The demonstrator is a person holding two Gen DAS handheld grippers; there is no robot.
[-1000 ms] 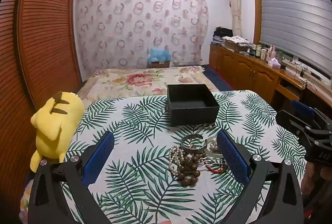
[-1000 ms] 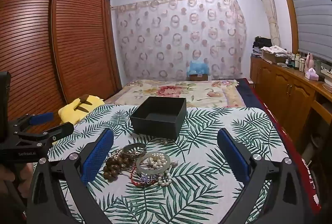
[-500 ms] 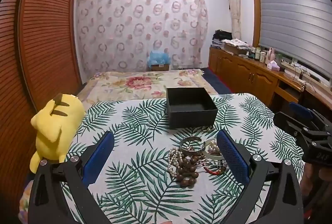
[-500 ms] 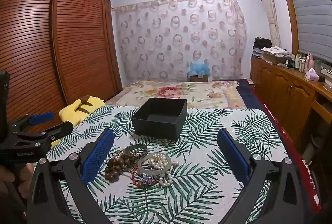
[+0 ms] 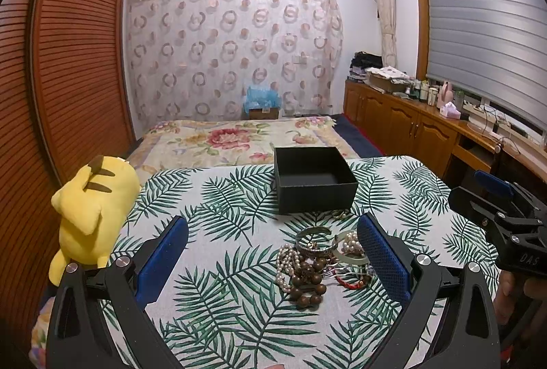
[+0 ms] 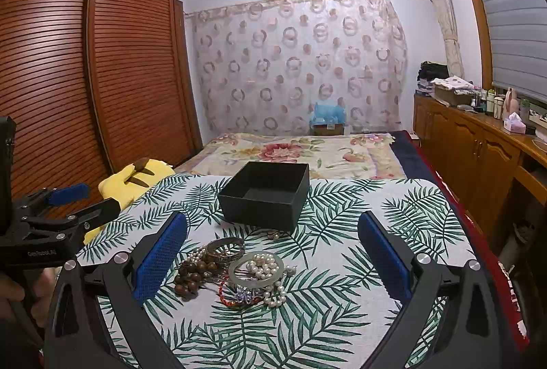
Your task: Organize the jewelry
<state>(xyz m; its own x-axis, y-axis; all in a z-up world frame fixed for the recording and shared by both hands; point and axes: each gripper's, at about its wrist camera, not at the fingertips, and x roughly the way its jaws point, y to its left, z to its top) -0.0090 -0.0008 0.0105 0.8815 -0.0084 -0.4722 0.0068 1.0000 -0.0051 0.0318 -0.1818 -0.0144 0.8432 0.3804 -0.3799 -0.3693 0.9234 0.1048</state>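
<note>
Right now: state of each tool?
Left tool: open, holding nothing.
Right tool: open, holding nothing.

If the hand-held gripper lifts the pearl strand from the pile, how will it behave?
The pearl strand will probably hang limp, since it lies in loose loops. It may drag neighbours along: it drapes through the pale bangle and touches the wooden bead bracelet. The round beads look smooth, so a pinch might slip.
</note>
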